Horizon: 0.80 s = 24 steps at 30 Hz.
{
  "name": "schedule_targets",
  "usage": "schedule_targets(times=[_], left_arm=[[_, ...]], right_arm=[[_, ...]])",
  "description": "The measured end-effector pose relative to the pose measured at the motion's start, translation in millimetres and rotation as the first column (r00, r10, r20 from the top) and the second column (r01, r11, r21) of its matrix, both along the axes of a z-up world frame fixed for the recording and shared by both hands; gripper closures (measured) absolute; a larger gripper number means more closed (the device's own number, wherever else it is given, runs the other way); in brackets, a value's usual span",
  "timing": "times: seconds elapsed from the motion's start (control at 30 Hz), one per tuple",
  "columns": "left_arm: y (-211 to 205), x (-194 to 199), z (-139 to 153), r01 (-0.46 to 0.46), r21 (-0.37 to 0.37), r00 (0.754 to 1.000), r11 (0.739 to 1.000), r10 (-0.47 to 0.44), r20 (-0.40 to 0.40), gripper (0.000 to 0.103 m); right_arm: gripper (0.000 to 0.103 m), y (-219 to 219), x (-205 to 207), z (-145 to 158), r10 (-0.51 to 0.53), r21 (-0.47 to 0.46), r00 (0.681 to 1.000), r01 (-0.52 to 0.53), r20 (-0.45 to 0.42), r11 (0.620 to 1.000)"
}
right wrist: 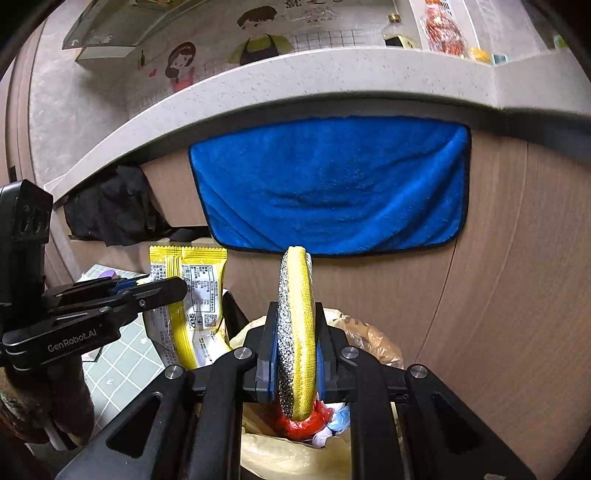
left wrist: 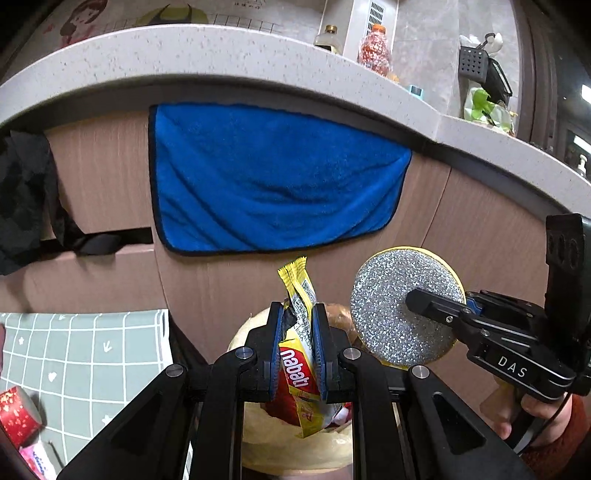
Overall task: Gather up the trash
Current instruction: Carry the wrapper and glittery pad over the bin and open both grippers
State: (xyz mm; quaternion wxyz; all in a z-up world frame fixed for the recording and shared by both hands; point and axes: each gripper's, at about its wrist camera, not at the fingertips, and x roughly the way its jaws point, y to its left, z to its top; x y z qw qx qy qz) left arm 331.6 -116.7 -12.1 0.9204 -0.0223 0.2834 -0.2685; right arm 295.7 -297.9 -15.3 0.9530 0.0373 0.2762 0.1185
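While both pieces hang just above the lined trash bin [right wrist: 295, 454], I have the left gripper [left wrist: 298, 347] clamped on a Nabati wrapper [left wrist: 297, 373] and the right gripper [right wrist: 295, 354] clamped on a round scouring pad [right wrist: 297, 332]. Some trash already lies in the bin; as I judge it, only dropping these two remains.

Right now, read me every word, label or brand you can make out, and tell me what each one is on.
"nabati": on the snack wrapper clamped in the left gripper.
"DAS": on the right gripper body, seen from the left wrist.
"GenRobot.AI": on the left gripper body, seen from the right wrist.
Fine print and codes on the wrapper's back: too small to read.
Characters on the wall sticker: too blurred.
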Motion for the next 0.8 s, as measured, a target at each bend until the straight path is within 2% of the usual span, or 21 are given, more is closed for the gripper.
schedule_targets(times=[0.5,0.67,0.7,0.73,0.77,0.8], left_arm=[[-9,21,-37,0.003,0.024,0.995,1.000,-0.001,-0.095,0.087],[-11,33,-53,0.010,0.011,0.990,1.000,-0.008,-0.140,0.087],[-11,37,-58,0.020,-0.003,0.986,1.000,-0.020,-0.164,0.085],[-10,40,-61,0.031,-0.016,0.983,0.999,-0.033,-0.178,0.082],[-9,43,-65,0.053,-0.040,0.977,0.998,-0.060,-0.205,0.069],[-7,46,-68,0.056,-0.050,0.971,0.997,-0.066,-0.230,0.049]], right_arm=[[0.088,-10,25,-35,-0.028,0.053,0.996,0.033,-0.090,0.998],[0.088,-15,37,-41,-0.040,0.068,0.994,0.047,-0.102,0.997],[0.087,-16,38,-43,-0.041,0.071,0.994,0.048,-0.105,0.996],[0.081,-16,40,-46,-0.040,0.073,0.993,0.048,-0.114,0.996],[0.073,-16,42,-48,-0.039,0.074,0.991,0.049,-0.126,0.996],[0.052,-17,43,-52,-0.047,0.077,0.989,0.058,-0.141,0.995]])
